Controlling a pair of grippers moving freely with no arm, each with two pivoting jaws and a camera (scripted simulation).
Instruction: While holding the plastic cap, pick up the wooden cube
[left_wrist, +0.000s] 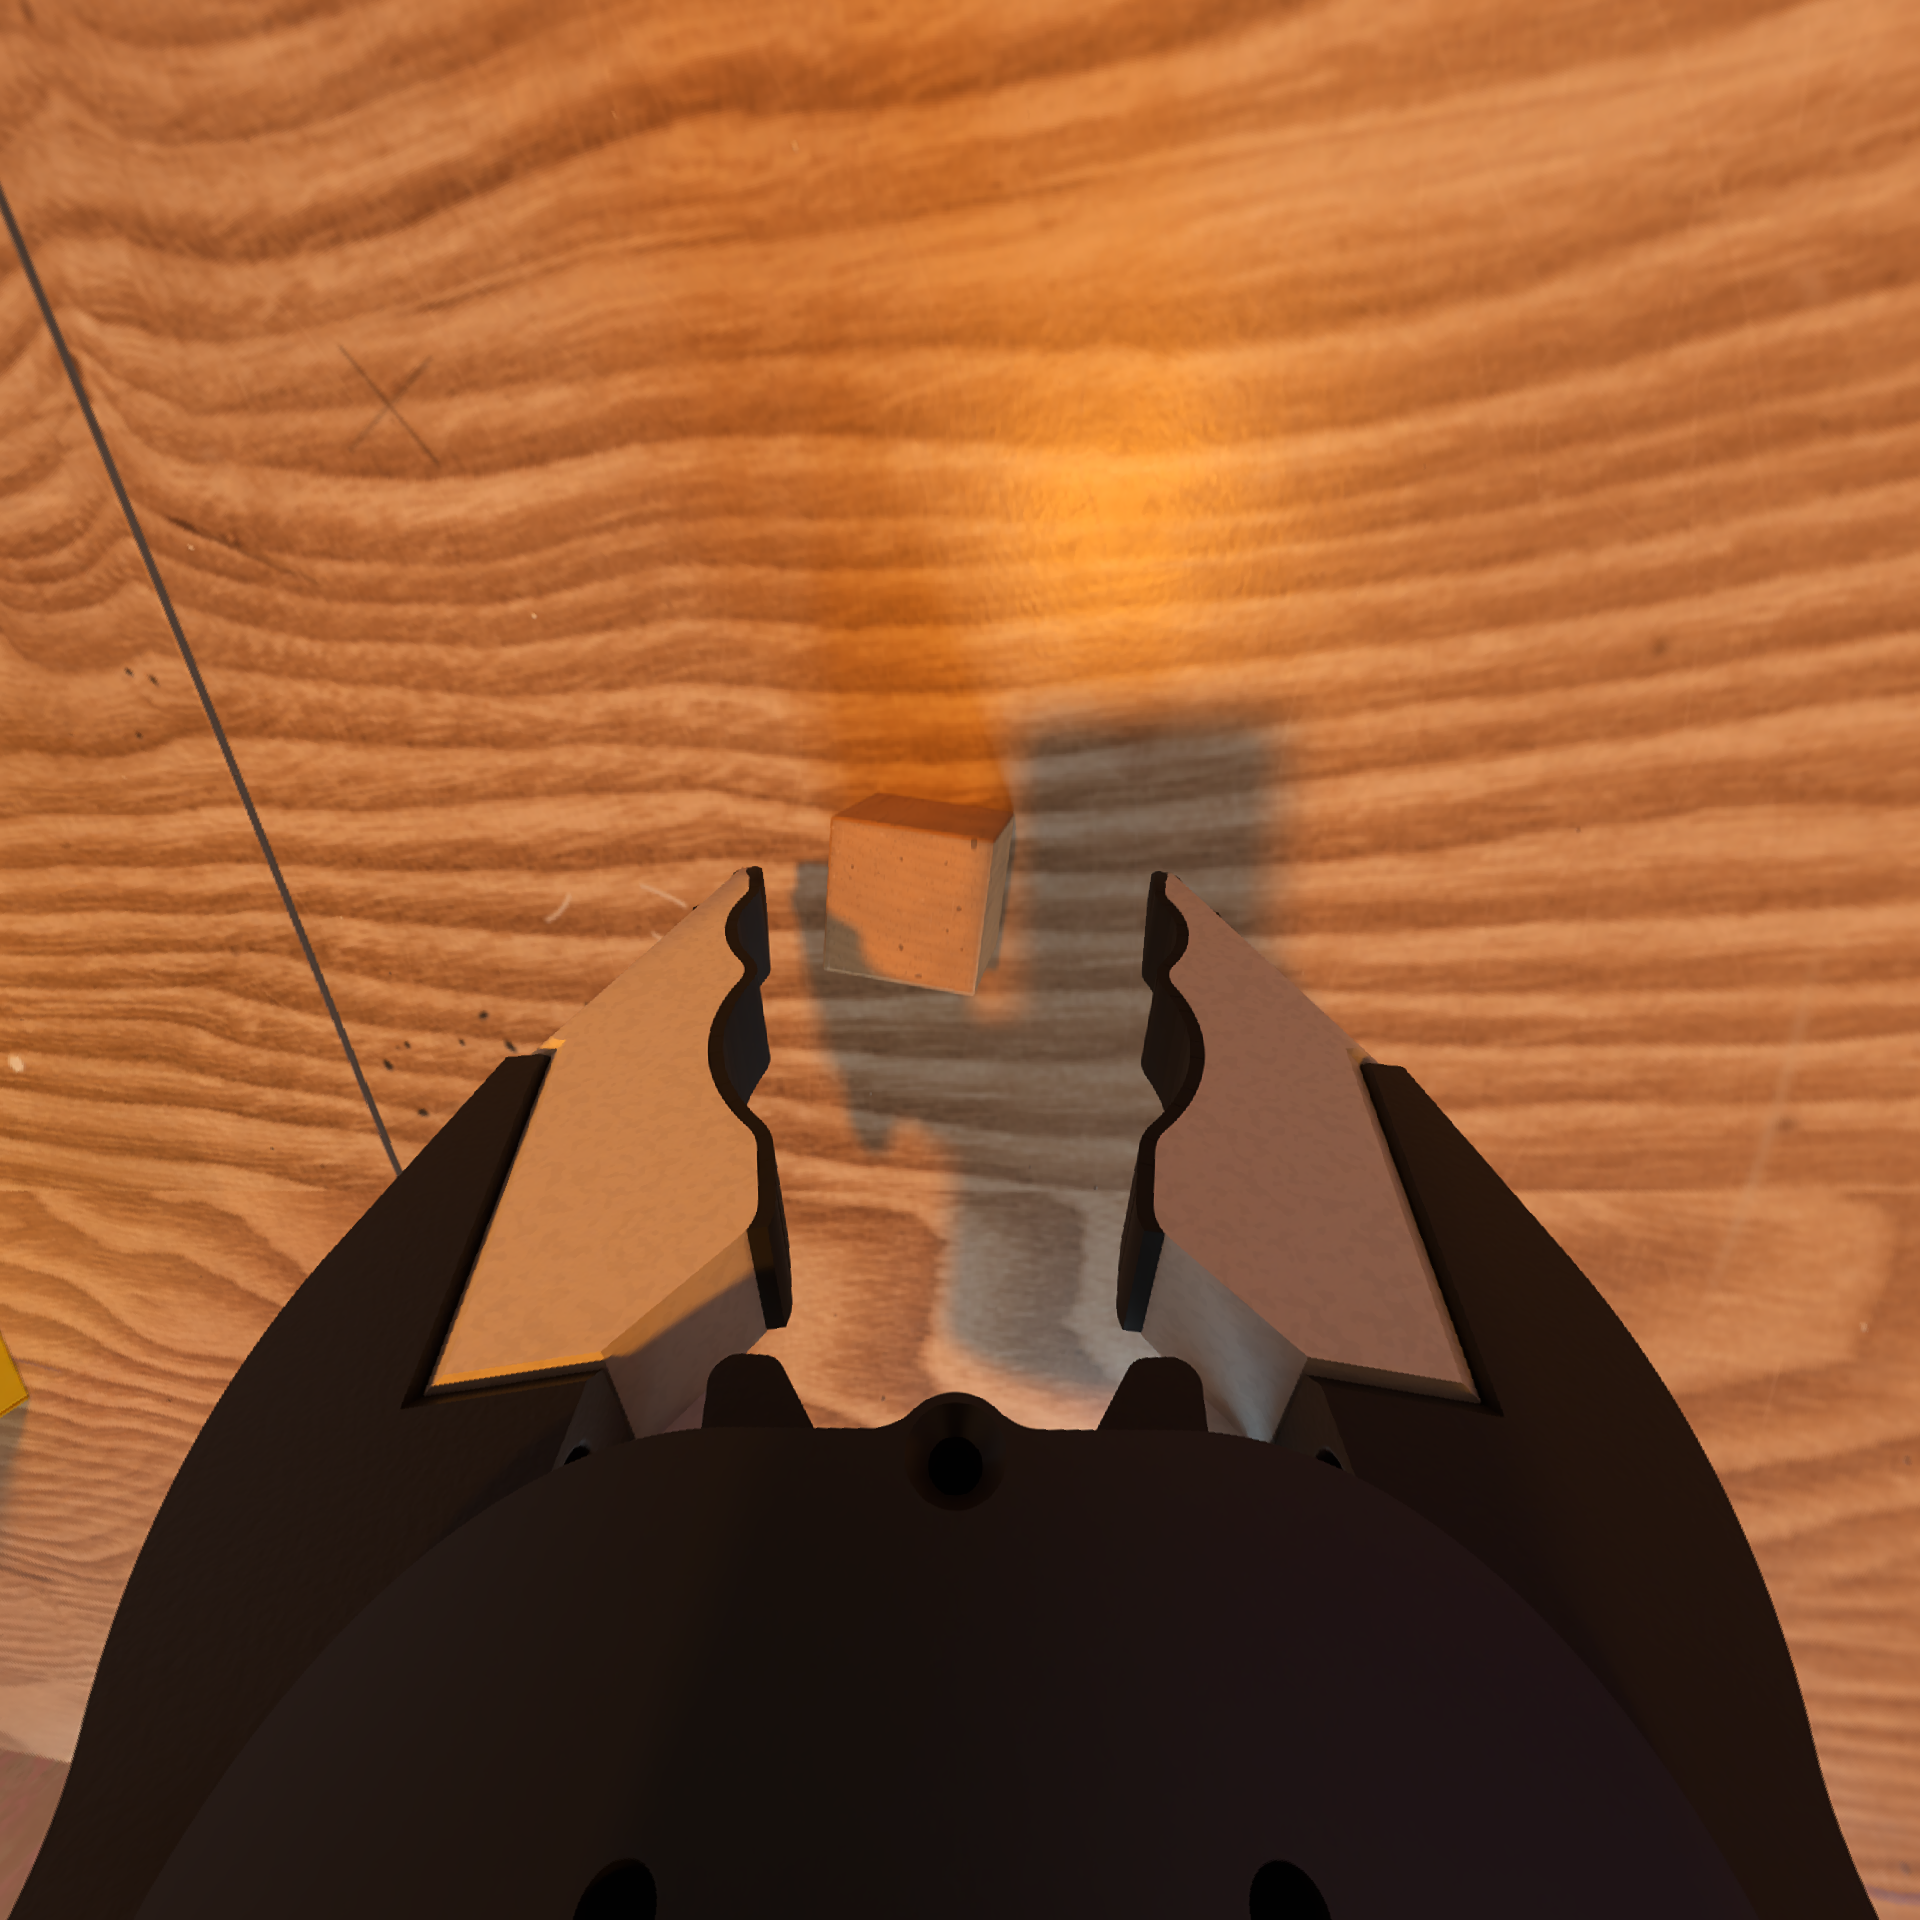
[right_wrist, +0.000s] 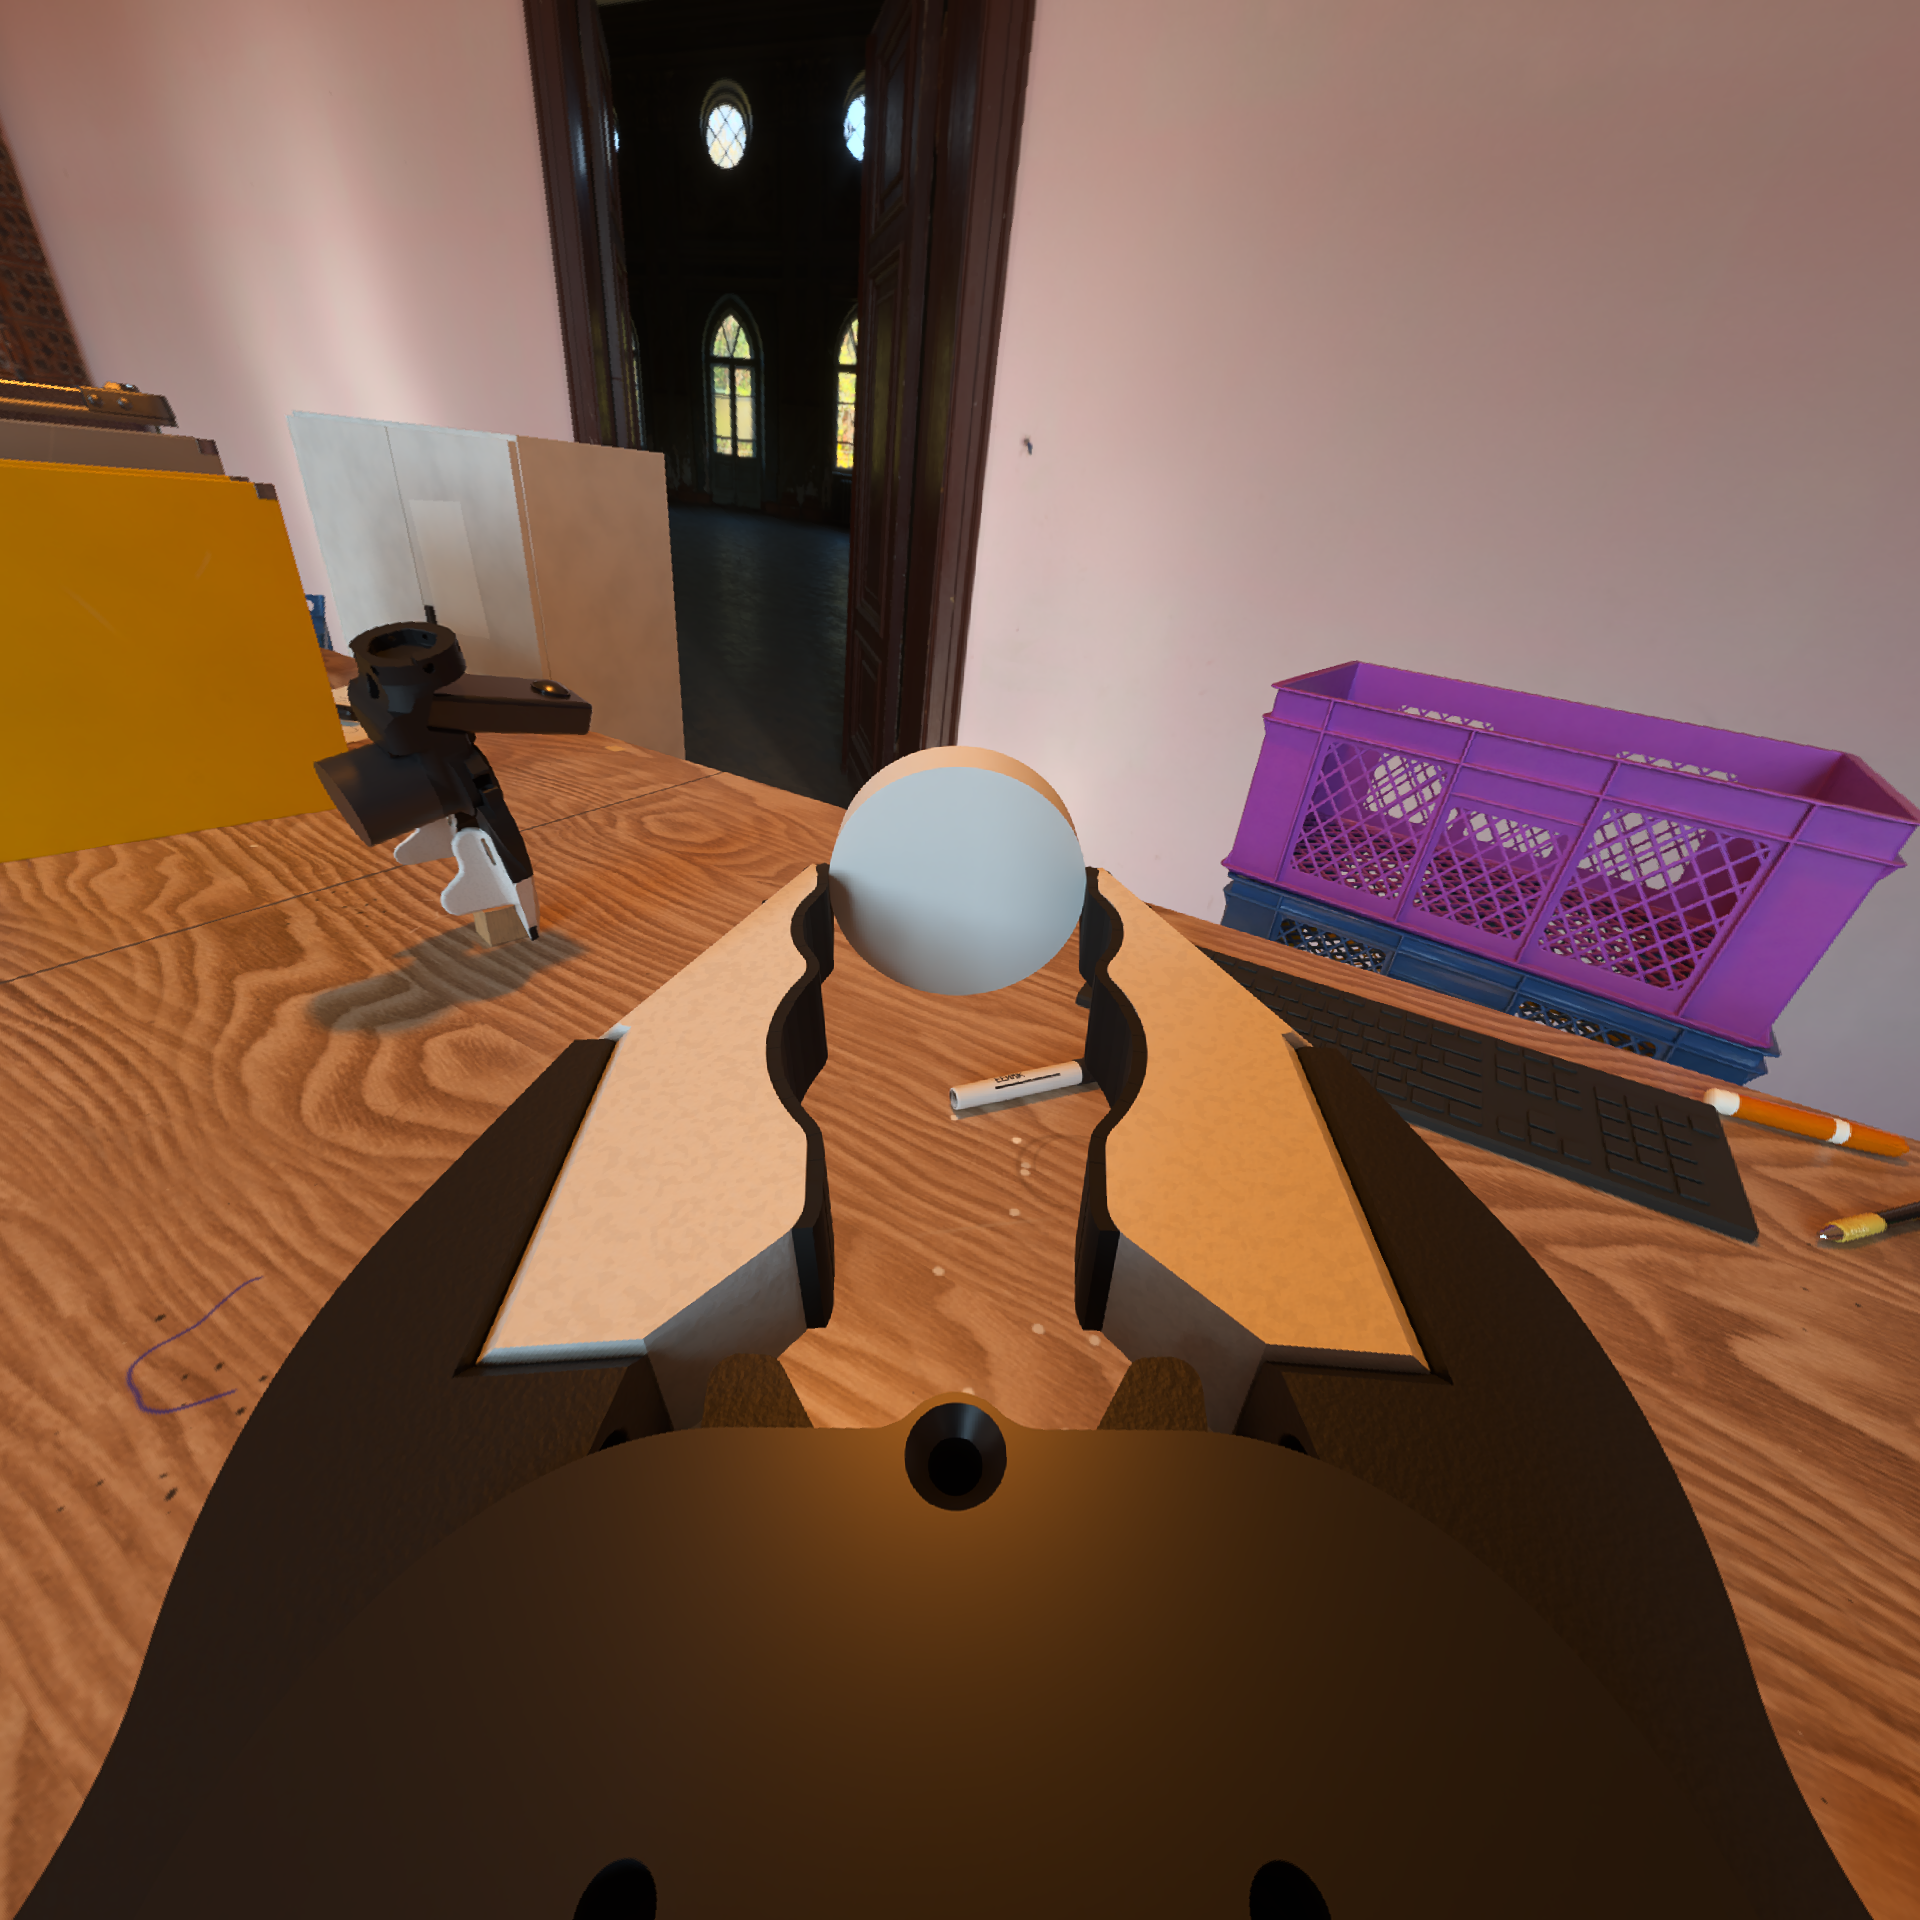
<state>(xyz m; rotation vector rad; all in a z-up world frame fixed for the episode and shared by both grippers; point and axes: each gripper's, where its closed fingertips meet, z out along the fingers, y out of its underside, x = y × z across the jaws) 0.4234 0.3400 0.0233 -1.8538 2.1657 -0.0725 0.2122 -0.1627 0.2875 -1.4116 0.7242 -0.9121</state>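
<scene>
The right gripper (right_wrist: 956, 883) is pinching the plastic cap (right_wrist: 956, 878), a pale round disc, between its two fingertips in the centre of the right wrist view, above the wooden table (right_wrist: 312, 1091).

In the left wrist view, the left gripper (left_wrist: 956, 883) looks down at the table (left_wrist: 1039, 312), and its jaws are spread wide. The wooden cube (left_wrist: 914, 894) lies on the table a little above the centre of the frame, just past the fingertips and closer to the left one, not touching either.

In the right wrist view, this left gripper (right_wrist: 499, 904) appears at middle left with the cube (right_wrist: 501, 925) under its tips.

A white marker (right_wrist: 1018, 1086), a black keyboard (right_wrist: 1507, 1101) and a purple crate (right_wrist: 1558, 831) are at the right side.
</scene>
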